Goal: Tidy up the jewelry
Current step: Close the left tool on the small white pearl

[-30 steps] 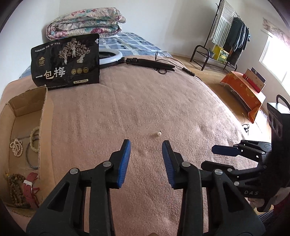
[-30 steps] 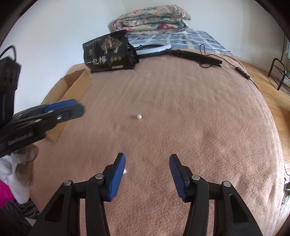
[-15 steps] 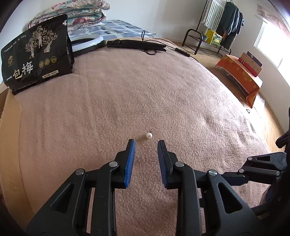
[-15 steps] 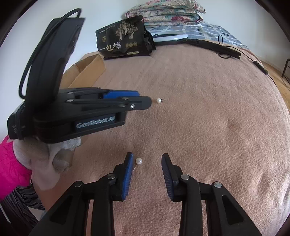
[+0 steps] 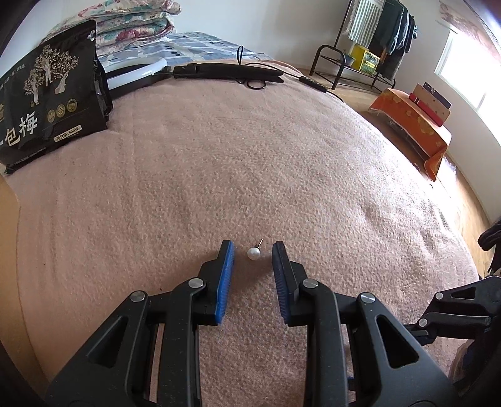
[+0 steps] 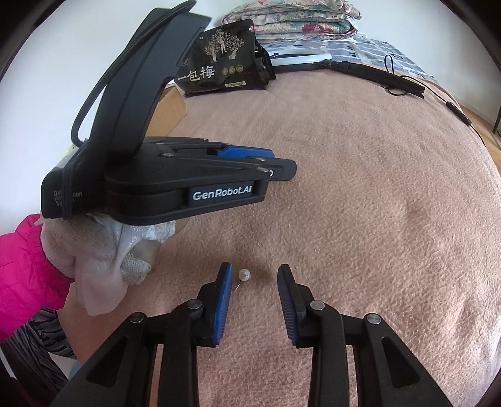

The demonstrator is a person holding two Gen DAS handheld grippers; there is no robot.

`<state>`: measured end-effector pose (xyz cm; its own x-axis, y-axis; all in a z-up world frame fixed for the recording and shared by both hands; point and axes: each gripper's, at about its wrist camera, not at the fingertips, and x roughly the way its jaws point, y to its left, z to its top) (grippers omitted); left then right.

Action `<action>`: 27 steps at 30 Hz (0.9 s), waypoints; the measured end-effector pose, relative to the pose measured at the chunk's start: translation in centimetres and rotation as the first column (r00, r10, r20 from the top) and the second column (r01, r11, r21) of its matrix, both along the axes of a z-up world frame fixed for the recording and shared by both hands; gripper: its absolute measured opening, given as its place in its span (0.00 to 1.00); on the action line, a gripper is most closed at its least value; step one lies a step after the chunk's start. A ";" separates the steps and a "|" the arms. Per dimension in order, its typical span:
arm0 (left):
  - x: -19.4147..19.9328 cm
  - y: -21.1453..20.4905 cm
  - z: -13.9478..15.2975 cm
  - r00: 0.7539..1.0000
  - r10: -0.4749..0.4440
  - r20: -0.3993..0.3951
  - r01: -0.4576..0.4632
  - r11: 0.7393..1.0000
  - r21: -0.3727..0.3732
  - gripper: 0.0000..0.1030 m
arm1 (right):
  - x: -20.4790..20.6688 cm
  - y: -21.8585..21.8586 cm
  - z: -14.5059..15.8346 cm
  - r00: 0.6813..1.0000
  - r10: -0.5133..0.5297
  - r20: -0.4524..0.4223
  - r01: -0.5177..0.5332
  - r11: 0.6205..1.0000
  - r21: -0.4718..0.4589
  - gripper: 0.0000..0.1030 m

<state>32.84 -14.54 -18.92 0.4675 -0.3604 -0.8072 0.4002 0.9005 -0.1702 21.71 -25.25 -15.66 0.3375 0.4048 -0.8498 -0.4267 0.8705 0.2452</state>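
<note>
Two pearl earrings are lying on the pink blanket (image 5: 281,162), one between each gripper's fingers. Left gripper (image 5: 253,247) is sitting with fingers spread around its earring (image 5: 254,253), untouched, having just narrowed. Right gripper (image 6: 254,270) has been closing too; its earring (image 6: 244,275) is resting just beside the left finger (image 6: 224,281), not pinched.

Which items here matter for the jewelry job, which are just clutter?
Job:
- small white pearl stud earring between open left gripper pads
- second pearl stud earring between open right gripper pads
- brown cardboard box

Clutter:
- black printed pouch
- folded floral quilt
- white ring light
</note>
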 end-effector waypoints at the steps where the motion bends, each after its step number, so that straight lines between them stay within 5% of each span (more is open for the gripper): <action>1: 0.1 -0.1 -0.1 1.000 -0.001 0.002 0.001 1.000 0.002 0.24 | 0.0 0.1 -0.1 1.000 0.003 0.000 -0.003 1.000 -0.004 0.29; 15: 0.4 0.0 -0.6 1.000 -0.001 0.014 0.001 1.000 0.014 0.08 | -0.4 2.0 -0.9 0.997 0.068 0.025 -0.065 0.995 -0.081 0.19; 19: 0.4 0.1 -0.6 1.000 -0.002 0.019 0.002 1.000 0.012 0.08 | -0.3 2.1 -1.0 0.997 0.075 0.026 -0.073 0.993 -0.089 0.08; 27: -0.2 0.7 -0.2 1.000 0.014 0.023 -0.014 1.000 0.009 0.07 | 0.0 1.3 -0.7 0.998 0.056 0.018 -0.054 0.997 -0.061 0.07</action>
